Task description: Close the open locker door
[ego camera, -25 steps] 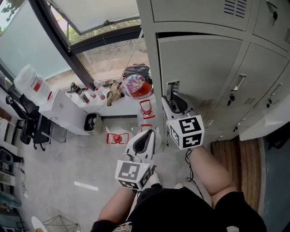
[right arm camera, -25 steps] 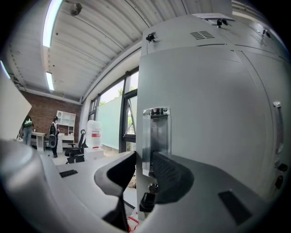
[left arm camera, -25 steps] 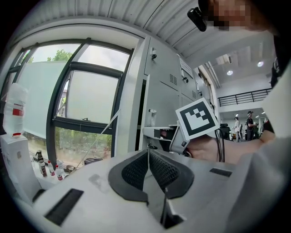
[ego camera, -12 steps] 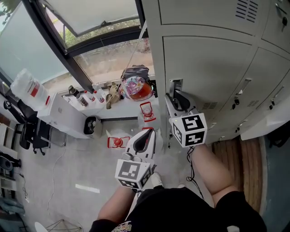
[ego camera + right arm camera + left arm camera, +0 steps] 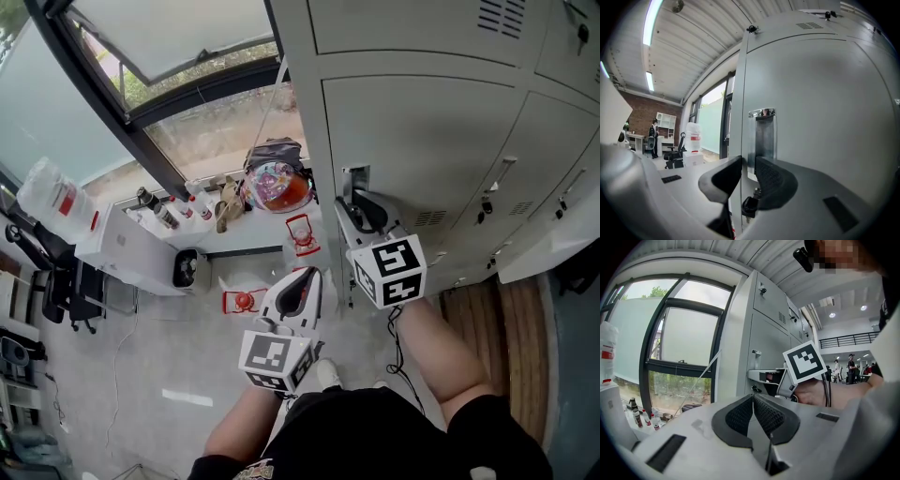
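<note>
The grey locker door [image 5: 422, 141] lies nearly flush with its frame, and its metal handle plate [image 5: 355, 178] sits at the left edge. My right gripper [image 5: 357, 208] is at that edge just under the handle. In the right gripper view the door's free edge [image 5: 745, 140] runs between the jaws of the right gripper [image 5: 748, 161]. The jaws are closing and a slit still shows beside the right pad. A small dark lock tab [image 5: 749, 205] hangs below. My left gripper [image 5: 302, 277] hangs lower left, away from the lockers, shut and empty [image 5: 753, 397].
More closed locker doors [image 5: 534, 159] continue to the right. Left of the lockers is a window with a low ledge holding bottles and a colourful bag [image 5: 277, 183]. Red stands [image 5: 242, 300] sit on the floor, with a white box [image 5: 122, 244] and an office chair [image 5: 66, 281] farther left.
The dark gap along the door's top has gone as the door swung in towards its frame, the right gripper going with it. The left gripper stayed where it was.
</note>
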